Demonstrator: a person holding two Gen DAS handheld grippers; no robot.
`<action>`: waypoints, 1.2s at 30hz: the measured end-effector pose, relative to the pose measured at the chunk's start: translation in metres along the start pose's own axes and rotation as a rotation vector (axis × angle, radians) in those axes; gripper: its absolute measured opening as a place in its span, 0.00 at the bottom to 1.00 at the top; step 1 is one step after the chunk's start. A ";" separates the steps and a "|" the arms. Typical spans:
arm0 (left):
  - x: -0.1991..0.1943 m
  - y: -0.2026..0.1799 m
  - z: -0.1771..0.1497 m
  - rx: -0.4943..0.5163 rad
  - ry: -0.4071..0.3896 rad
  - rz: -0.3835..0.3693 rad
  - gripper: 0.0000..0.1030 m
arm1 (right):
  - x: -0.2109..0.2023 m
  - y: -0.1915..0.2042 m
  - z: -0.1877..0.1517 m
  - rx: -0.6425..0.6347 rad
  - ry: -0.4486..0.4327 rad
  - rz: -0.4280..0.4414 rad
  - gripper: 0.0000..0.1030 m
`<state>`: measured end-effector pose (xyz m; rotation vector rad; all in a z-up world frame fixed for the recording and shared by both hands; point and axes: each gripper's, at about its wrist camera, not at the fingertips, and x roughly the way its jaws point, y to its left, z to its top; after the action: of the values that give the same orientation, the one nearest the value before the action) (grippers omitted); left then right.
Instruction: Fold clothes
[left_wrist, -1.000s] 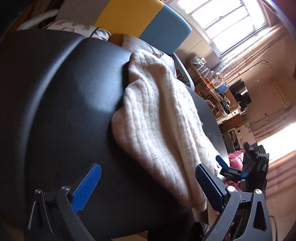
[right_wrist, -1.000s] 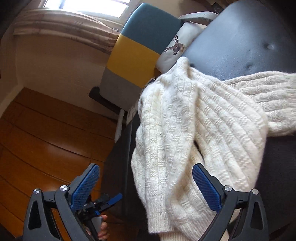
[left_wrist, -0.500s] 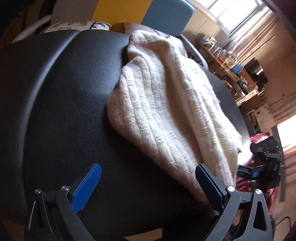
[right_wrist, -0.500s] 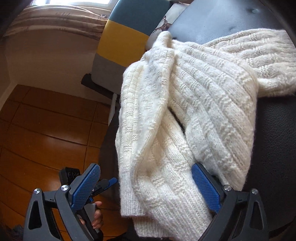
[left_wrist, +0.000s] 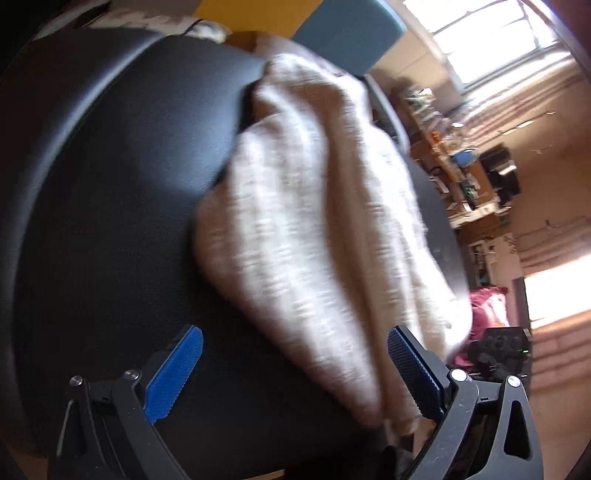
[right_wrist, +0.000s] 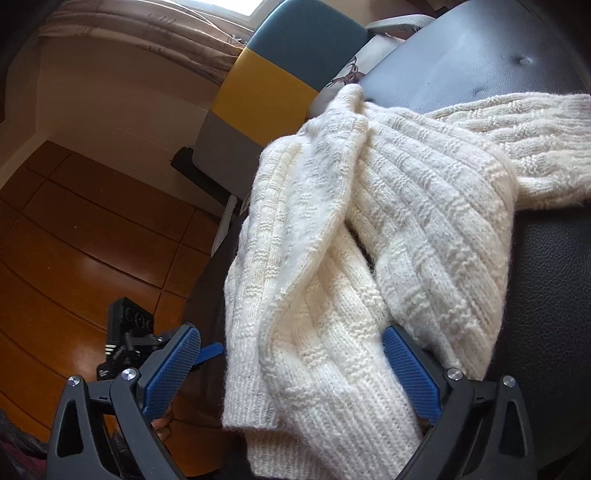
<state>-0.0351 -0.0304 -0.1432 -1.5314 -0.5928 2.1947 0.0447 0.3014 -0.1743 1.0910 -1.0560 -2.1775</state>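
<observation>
A cream ribbed-knit sweater (right_wrist: 388, 229) lies bunched on a black leather seat (right_wrist: 554, 280), one sleeve stretching right and its hem hanging over the seat's edge. My right gripper (right_wrist: 291, 373) is open, and the hem sits between its blue pads (right_wrist: 410, 373). In the blurred left wrist view the sweater (left_wrist: 314, 229) drapes across the seat (left_wrist: 110, 206). My left gripper (left_wrist: 299, 373) is open over bare leather, with the sweater's low corner by its right pad. The other gripper (left_wrist: 498, 350) shows beyond the seat's edge.
A chair back (right_wrist: 280, 85) in teal, yellow and grey stands behind the seat, with a deer-print cushion (right_wrist: 351, 74) against it. Wooden floor (right_wrist: 92, 229) lies to the left. The left gripper (right_wrist: 125, 332) is over that floor. Cluttered shelves (left_wrist: 461, 173) line the far wall.
Both views have shifted while the sweater stays put. The left view has swung and blurred. In the right view the hem sits lower between the pads, and the left gripper appears higher.
</observation>
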 end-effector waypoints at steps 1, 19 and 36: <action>0.002 -0.006 0.004 0.025 -0.009 0.011 0.98 | 0.001 0.003 -0.001 -0.017 0.003 -0.013 0.99; 0.044 -0.027 -0.027 0.312 0.001 0.300 0.98 | -0.058 -0.009 0.033 0.150 -0.150 -0.015 0.95; -0.011 0.016 -0.018 0.060 -0.093 0.104 0.98 | -0.056 -0.021 0.045 0.258 -0.152 -0.068 0.95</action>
<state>-0.0162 -0.0476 -0.1490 -1.4665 -0.4813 2.3504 0.0375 0.3714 -0.1485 1.0972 -1.4188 -2.2517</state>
